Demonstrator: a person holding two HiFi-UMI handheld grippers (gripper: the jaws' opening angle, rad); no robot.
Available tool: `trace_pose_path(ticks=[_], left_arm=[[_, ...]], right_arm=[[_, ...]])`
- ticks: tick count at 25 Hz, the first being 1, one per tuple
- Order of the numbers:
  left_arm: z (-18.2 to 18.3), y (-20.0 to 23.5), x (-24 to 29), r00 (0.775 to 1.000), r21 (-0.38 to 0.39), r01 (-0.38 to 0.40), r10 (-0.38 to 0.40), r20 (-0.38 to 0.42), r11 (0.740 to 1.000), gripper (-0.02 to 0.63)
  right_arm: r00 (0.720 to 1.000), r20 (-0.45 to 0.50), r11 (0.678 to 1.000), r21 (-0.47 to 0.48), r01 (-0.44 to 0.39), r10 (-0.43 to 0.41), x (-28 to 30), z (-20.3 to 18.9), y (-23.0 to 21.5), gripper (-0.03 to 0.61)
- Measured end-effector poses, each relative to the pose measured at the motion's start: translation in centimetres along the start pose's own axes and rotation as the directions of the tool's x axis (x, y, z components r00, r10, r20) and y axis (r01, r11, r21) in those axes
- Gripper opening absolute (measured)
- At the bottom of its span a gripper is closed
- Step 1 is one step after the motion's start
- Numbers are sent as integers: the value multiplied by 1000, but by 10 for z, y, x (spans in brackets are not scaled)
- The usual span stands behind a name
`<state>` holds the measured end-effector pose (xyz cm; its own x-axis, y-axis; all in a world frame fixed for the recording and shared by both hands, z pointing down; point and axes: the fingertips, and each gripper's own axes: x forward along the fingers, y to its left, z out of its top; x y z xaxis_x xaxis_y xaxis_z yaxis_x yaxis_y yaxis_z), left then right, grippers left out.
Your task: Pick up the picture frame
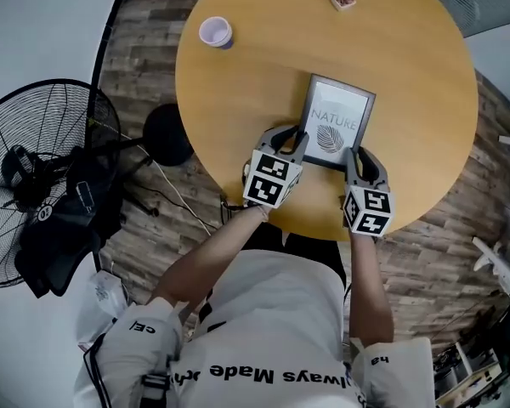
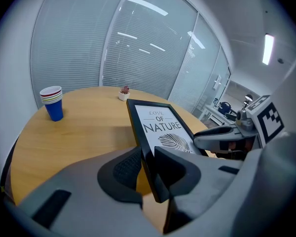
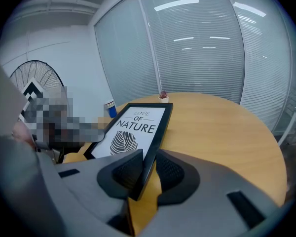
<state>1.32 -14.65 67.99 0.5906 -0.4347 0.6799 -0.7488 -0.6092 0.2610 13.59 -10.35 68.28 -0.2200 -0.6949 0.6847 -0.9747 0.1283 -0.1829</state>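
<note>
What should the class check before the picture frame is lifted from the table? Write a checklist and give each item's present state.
1. Left gripper has the picture frame between its jaws, at the near left corner: ok.
2. Right gripper has the frame's near right corner between its jaws: ok.
3. Both grips are firm enough to carry the frame without slip: cannot tell.
4. The stack of cups stands apart from the frame: ok.
5. The small pot at the far side of the table is clear of the frame: ok.
6. The frame's far edge has left the table: cannot tell.
</note>
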Motion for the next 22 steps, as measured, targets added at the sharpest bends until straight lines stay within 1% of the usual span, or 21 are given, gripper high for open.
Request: trace_pose_path(ticks=[10, 22], left_arm=[[18, -9, -32, 999, 13, -2, 1, 48, 1000, 100], [50, -21, -69, 992, 30, -10, 6, 122, 999, 100]], right_arm=[[999, 40, 1000, -18, 8, -7, -27, 20, 13, 100], [995, 101, 999, -31, 21, -18, -58, 51, 25, 100]])
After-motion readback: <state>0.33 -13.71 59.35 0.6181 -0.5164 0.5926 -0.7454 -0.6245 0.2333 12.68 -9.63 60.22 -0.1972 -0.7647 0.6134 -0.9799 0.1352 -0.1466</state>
